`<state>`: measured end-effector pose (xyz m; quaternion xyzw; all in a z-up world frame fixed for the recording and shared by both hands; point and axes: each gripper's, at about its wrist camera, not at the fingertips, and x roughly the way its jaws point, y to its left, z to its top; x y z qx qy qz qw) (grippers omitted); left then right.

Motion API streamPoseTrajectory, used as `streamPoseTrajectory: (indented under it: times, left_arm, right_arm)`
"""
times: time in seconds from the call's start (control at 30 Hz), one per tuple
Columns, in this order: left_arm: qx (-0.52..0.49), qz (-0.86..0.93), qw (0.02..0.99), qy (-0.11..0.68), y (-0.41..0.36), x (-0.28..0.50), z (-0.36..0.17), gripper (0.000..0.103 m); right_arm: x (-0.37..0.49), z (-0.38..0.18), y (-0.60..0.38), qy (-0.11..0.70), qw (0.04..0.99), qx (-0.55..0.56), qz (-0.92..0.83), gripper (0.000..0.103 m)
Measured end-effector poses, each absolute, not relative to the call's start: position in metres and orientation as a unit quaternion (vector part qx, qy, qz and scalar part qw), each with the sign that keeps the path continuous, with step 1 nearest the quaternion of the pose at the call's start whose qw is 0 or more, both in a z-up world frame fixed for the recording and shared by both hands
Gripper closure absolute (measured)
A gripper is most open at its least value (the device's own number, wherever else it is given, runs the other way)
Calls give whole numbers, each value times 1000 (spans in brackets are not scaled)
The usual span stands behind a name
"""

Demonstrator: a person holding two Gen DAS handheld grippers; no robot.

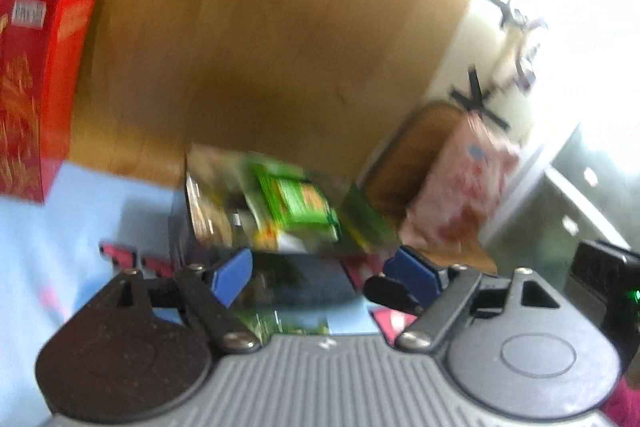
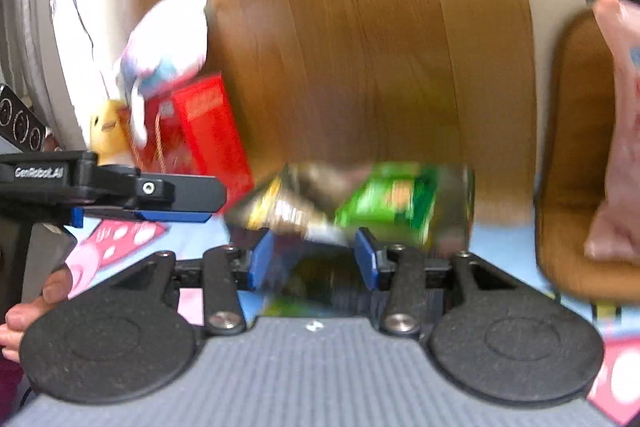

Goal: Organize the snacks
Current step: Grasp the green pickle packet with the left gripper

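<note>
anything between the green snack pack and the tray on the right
Nothing visible blocks it. The green pack sits at the right gripper, with only bare blue mat before the tray, which already holds a pink bag.

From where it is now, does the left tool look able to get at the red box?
Probably, once freed: the left tool seems to be gripping the green snack pack. The red box stands apart, with bare cloth between.

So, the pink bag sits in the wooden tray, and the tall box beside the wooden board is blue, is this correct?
Not quite: the tall box is red, not blue, as the left wrist view shows. The pink bag does sit in the wooden tray.
</note>
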<state>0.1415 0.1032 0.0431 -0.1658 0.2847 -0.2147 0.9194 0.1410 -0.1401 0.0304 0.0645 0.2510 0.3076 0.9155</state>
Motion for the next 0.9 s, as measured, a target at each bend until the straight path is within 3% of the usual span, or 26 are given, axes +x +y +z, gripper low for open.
streamPoseTrajectory:
  times: [0.07, 0.13, 0.2, 0.33, 0.4, 0.47, 0.6, 0.7, 0.9]
  left_arm:
    - [-164, -214, 915, 302, 99, 139, 30, 22]
    - [-169, -198, 909, 326, 99, 141, 14, 21]
    - [-188, -193, 895, 356, 99, 150, -4, 21]
    - [-178, -182, 892, 374, 96, 156, -22, 21]
    - [-184, -186, 891, 371, 97, 157, -26, 16]
    - [-185, -192, 891, 367, 96, 156, -28, 13]
    - [-164, -191, 900, 356, 89, 151, -29, 16]
    - [-169, -204, 895, 358, 87, 149, -28, 29]
    - [-176, -226, 889, 357, 80, 143, -23, 29]
  right_arm:
    - [138, 17, -131, 289, 904, 39, 313, 50]
    - [140, 6, -117, 315, 898, 3, 307, 35]
    - [146, -4, -107, 337, 891, -10, 305, 29]
    - [151, -14, -93, 343, 888, -39, 304, 24]
    - [151, -16, -85, 333, 889, -56, 309, 23]
    - [151, -18, -82, 322, 890, -58, 317, 26]
    - [147, -16, -89, 298, 895, -33, 329, 47]
    - [140, -15, -92, 284, 901, -21, 327, 50]
    - [115, -9, -92, 236, 920, -23, 311, 51]
